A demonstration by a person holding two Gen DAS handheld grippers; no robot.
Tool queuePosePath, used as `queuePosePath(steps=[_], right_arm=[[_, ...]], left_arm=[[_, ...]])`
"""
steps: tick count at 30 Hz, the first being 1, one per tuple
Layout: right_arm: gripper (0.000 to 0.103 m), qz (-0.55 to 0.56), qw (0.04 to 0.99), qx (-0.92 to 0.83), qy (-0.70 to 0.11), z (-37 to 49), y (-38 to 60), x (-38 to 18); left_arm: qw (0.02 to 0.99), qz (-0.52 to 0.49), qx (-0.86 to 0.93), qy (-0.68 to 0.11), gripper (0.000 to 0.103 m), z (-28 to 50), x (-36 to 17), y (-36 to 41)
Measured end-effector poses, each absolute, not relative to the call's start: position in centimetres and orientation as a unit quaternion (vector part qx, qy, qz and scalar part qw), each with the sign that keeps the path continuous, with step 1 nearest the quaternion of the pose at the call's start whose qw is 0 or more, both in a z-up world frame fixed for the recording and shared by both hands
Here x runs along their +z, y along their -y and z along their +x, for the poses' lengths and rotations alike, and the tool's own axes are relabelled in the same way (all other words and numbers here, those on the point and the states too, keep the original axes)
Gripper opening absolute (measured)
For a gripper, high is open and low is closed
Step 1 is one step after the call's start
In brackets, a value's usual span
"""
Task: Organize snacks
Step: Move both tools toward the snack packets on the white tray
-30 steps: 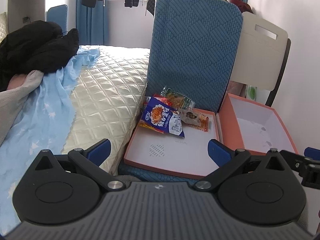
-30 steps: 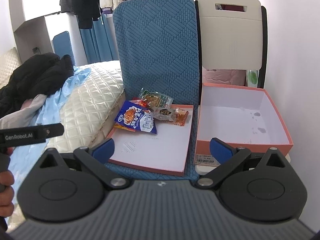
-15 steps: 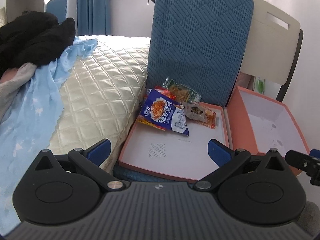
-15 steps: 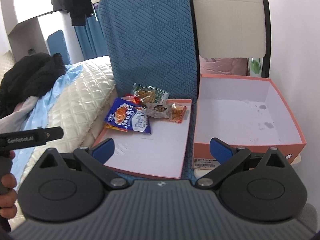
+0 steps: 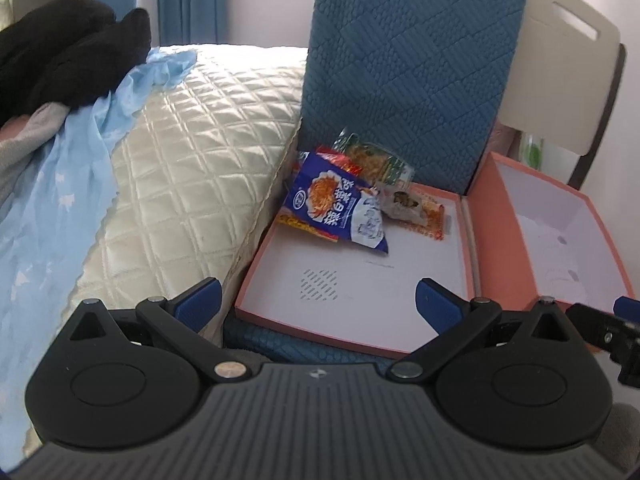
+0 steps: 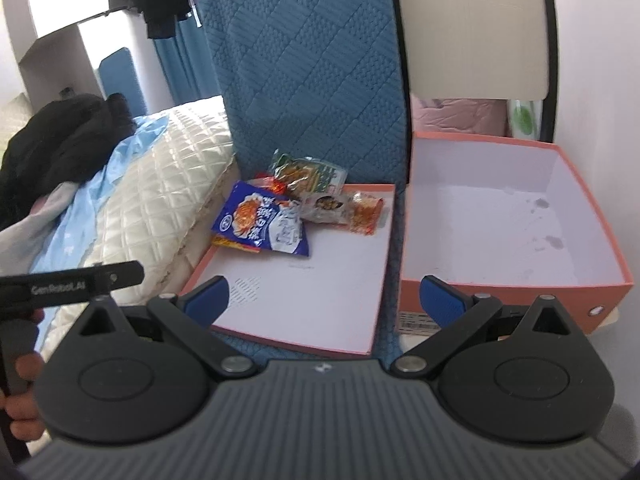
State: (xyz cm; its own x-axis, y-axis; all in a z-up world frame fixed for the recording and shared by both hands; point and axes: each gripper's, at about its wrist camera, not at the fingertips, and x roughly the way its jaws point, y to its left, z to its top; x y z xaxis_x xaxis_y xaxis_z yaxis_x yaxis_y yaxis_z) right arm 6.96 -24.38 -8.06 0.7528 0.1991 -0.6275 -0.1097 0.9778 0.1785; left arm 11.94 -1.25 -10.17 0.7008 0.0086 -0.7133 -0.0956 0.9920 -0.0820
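Both claws spread wide, nothing in them. My left gripper (image 5: 316,294) sits low over the near end of the box lid (image 5: 400,280); my right gripper (image 6: 324,296) straddles the gap between the lid and the open box (image 6: 500,232).

Snacks are all bunched at the lid's far end, against the blue cushion (image 6: 312,72): blue packet (image 6: 262,226) on top of an orange-edged one I can barely see, a clear packet with orange end (image 6: 344,210) just to its right, green packet (image 6: 308,172) furthest back, leaning on the cushion. The box looks empty apart from some stains, so I'd say no sorting done yet.

Risks as I read them:
- Packets overlap. A pinch on the blue one may drag the one underneath or flick the clear packet off the lid.
- Film packs are slippery and flat, so a shallow bite could slip out mid-carry.
- The lid is light and sits on a soft cushion beside the quilted bed (image 5: 192,160). Pressing down at its end may tip it and spill everything.
- My two tools are close, and the left one shows at the edge of the right view. Crossing to the box could clash them.
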Motion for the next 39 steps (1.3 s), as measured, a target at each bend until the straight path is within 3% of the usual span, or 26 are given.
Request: queuePosePath(steps=[8,15,28,39], right_arm=[[0.101,0.082,0.909,0.124,-0.389,12.8,25.1,-11.4],[0.099,0.053,0.896,0.133,-0.421,15.8,24.8,-9.0],[0.099,0.057,0.906,0.208,-0.365,15.2,24.0,-10.2],[0.099,0.048,0.927,0.144,-0.344,12.2,25.7,-9.4]], left_arm=[[0.903,-0.057,0.056,-0.423,0.103,17.2,-11.8,2.0],[0.899,-0.082,0.072,-0.425,0.103,18.8,-9.3,1.3],[0.928,-0.084,0.047,-0.359,0.103,17.1,-9.8,1.2],[0.938,-0.071,0.041,-0.337,0.103,12.8,-7.3,2.5]])
